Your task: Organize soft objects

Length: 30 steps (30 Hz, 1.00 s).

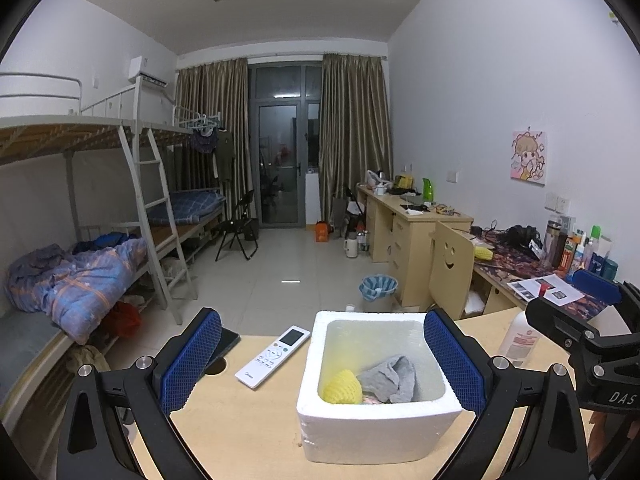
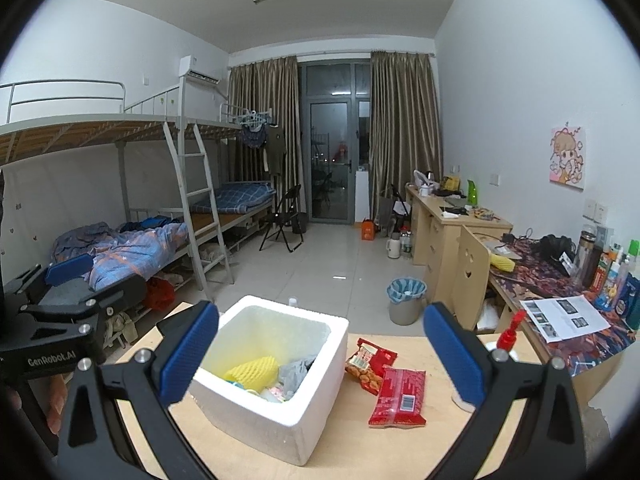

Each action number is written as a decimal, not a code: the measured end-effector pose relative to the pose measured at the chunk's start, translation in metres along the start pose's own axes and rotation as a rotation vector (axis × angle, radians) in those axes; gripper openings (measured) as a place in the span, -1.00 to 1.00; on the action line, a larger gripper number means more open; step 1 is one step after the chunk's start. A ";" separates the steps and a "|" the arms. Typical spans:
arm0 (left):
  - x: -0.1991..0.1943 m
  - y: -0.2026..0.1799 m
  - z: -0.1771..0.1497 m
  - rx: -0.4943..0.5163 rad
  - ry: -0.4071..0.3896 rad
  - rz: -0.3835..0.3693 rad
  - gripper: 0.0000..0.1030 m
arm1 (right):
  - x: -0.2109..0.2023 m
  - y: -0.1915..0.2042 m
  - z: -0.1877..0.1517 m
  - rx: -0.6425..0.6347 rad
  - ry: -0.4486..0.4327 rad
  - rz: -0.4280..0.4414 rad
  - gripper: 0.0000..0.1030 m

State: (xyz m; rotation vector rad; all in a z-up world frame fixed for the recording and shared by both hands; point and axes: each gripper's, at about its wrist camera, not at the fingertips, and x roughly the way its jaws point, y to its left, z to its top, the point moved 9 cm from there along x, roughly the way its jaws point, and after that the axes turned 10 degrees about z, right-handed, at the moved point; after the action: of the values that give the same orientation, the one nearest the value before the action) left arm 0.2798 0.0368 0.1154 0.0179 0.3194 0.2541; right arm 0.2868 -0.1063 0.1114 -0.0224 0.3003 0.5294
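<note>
A white foam box (image 1: pixel 376 436) (image 2: pixel 256 420) stands on the wooden table. Inside lie a yellow foam net (image 1: pixel 342 387) (image 2: pixel 251 368) and a grey cloth (image 1: pixel 394 378) (image 2: pixel 294 372). My left gripper (image 1: pixel 324 362) is open and empty above the near side of the box, its blue pads (image 1: pixel 192 360) wide apart. My right gripper (image 2: pixel 320 360) is open and empty above the box's right side. Each gripper shows at the other view's edge.
A white remote (image 1: pixel 274 356) and a dark phone (image 1: pixel 226 344) lie left of the box. Two red snack packets (image 2: pixel 398 396) and a red-capped pump bottle (image 2: pixel 508 336) lie right of it. A desk with clutter (image 2: pixel 560 276) stands at the right.
</note>
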 end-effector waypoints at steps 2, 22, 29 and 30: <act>-0.006 0.000 0.001 0.001 -0.006 0.000 0.97 | -0.005 0.001 -0.001 -0.002 -0.005 -0.002 1.00; -0.069 -0.007 0.002 0.016 -0.059 -0.003 0.97 | -0.060 0.010 -0.007 -0.018 -0.064 -0.015 1.00; -0.084 -0.006 -0.010 0.006 -0.072 -0.012 0.99 | -0.071 0.016 -0.019 -0.035 -0.086 0.005 1.00; -0.084 -0.006 -0.013 0.007 -0.069 -0.007 0.99 | -0.073 0.017 -0.021 -0.038 -0.088 0.008 1.00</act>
State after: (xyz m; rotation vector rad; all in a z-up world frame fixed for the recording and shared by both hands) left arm 0.2002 0.0098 0.1288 0.0326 0.2519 0.2448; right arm 0.2128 -0.1296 0.1129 -0.0349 0.2046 0.5426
